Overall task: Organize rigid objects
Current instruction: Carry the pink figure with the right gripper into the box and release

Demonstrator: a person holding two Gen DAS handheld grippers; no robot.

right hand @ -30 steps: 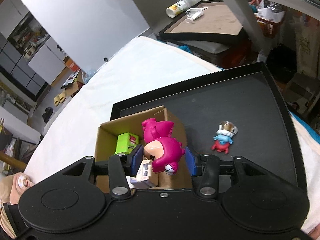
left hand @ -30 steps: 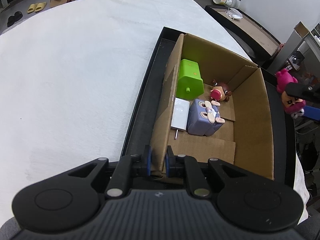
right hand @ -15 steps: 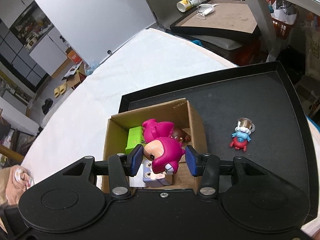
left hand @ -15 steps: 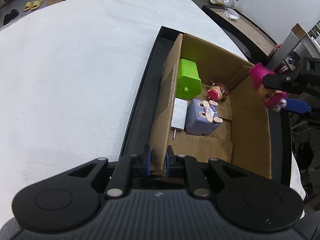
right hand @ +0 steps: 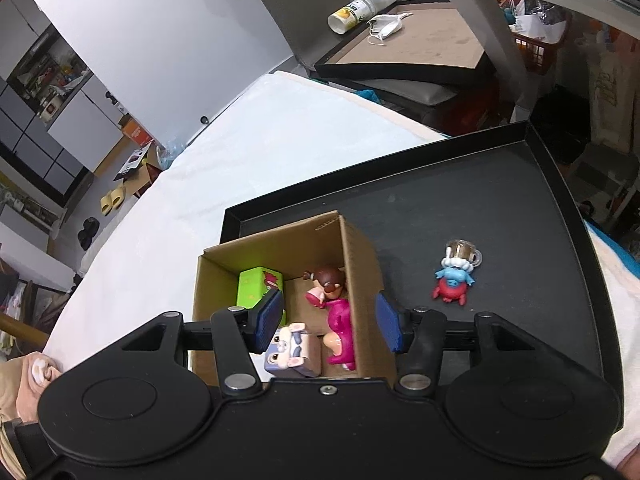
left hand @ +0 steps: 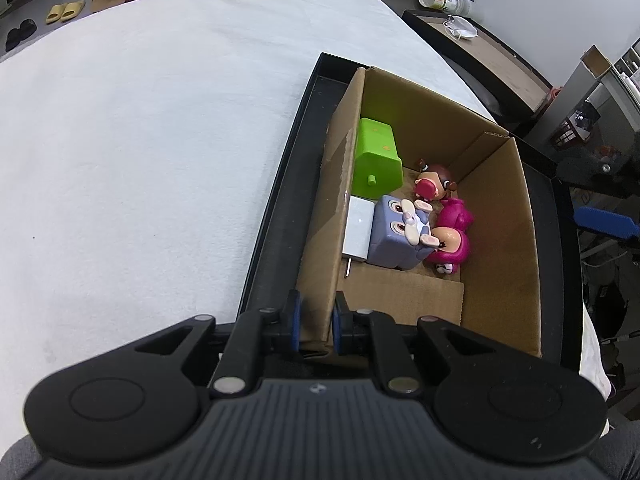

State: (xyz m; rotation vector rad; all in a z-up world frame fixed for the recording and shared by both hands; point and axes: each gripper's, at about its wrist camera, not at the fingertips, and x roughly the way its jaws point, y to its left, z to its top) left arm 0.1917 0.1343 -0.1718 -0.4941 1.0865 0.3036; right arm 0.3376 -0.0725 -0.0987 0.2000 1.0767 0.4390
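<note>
A cardboard box [left hand: 500, 240] stands on a black tray [right hand: 460, 200]. Inside lie a green block [left hand: 374, 158], a white charger [left hand: 358, 232], a purple cube toy [left hand: 394, 236], a small brown-haired figure [left hand: 430, 184] and a pink figure [left hand: 450, 236]. My left gripper [left hand: 314, 322] is shut on the box's near left wall. My right gripper [right hand: 328, 322] is open above the box, over the pink figure [right hand: 340, 330]. A small red and blue figure [right hand: 454, 276] lies on the tray outside the box.
The tray sits on a white cloth-covered table [left hand: 140, 140]. A low desk [right hand: 408, 44] with a cup and a face mask stands beyond the table. Shelves and clutter are to the right.
My right gripper has opened and let go of the pink figure, which now lies in the box beside the purple cube. My left gripper has kept its hold on the box wall.
</note>
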